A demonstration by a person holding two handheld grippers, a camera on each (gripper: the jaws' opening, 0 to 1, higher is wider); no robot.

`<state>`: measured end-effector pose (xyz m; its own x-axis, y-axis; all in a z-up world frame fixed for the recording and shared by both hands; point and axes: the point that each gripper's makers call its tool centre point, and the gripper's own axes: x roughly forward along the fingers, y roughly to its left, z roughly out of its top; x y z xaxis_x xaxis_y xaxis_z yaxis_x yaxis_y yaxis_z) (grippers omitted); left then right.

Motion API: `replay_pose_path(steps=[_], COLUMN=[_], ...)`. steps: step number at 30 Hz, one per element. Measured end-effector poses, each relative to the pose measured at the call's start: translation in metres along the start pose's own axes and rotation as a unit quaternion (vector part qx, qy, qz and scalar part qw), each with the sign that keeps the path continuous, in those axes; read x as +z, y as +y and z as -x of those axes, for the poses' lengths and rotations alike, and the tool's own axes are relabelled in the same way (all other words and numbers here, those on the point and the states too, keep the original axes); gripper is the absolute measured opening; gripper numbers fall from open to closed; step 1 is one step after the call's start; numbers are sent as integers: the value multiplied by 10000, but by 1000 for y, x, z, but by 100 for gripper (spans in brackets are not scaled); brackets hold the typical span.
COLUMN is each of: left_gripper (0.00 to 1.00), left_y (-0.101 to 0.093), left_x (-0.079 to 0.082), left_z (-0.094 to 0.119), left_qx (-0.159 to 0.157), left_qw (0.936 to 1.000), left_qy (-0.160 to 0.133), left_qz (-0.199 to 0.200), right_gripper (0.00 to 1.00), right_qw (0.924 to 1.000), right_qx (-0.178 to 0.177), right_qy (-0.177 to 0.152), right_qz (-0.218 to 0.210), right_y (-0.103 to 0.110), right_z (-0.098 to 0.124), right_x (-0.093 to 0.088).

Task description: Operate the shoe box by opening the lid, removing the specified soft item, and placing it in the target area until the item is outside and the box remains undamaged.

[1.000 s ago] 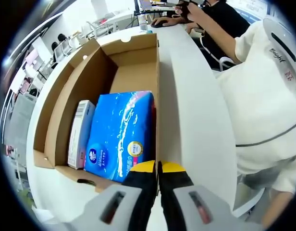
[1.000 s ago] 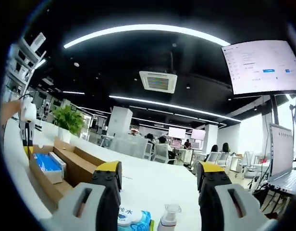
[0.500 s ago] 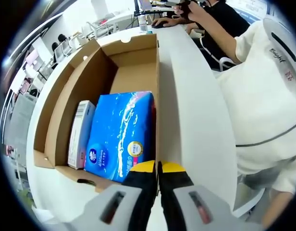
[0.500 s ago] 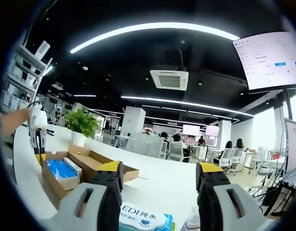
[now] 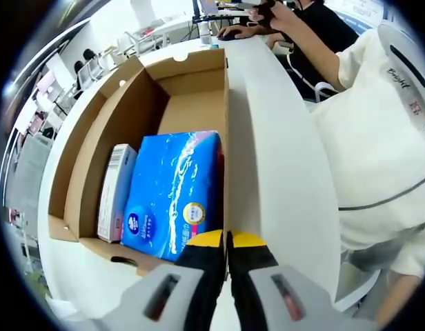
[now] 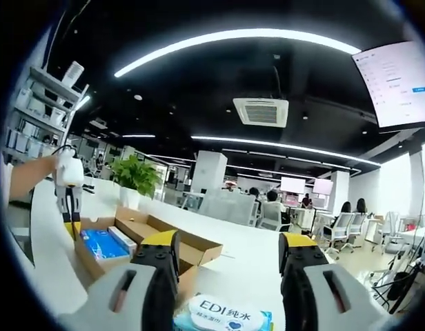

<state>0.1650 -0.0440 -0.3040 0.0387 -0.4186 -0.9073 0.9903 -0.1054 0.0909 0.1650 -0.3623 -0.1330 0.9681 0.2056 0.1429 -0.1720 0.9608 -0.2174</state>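
Note:
An open cardboard shoe box (image 5: 192,103) lies on a white table (image 5: 281,172). Inside it are a blue soft tissue pack (image 5: 174,189) and a narrow white carton (image 5: 114,189) beside it. My left gripper (image 5: 227,241) is shut, its yellow tips meeting at the rim of the box's right wall; I cannot tell if cardboard is pinched between them. In the right gripper view, the box (image 6: 192,247) sits at lower left with the blue pack (image 6: 102,243) inside and the left gripper (image 6: 72,219) over its near end. My right gripper (image 6: 228,252) is open and holds nothing.
A wipes pack (image 6: 223,314) lies just below my right gripper. A person in white (image 5: 385,138) stands along the table's right side, and another works at a keyboard (image 5: 233,31) beyond the box. A potted plant (image 6: 136,181) stands behind the box.
The left gripper view is unchanged. The right gripper's camera has swung, so the box and wipes pack sit further toward the middle and higher in its view.

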Motion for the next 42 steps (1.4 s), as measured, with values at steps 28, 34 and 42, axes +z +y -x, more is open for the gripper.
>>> replay_pose_path(steps=[28, 34, 42], left_gripper=[1, 1, 1], left_y=[0, 0, 0], left_x=[0, 0, 1], left_z=[0, 0, 0], left_qx=[-11, -20, -17], left_qw=[10000, 10000, 10000], left_qy=[6, 3, -2], left_qz=[-9, 0, 1], right_gripper=[58, 58, 58], right_qw=[9928, 9820, 9689], right_qx=[1123, 1806, 2449], right_qy=[387, 518, 149], right_qz=[157, -206, -306], right_y=[24, 44, 71], right_z=[-22, -22, -23], right_x=[15, 12, 31])
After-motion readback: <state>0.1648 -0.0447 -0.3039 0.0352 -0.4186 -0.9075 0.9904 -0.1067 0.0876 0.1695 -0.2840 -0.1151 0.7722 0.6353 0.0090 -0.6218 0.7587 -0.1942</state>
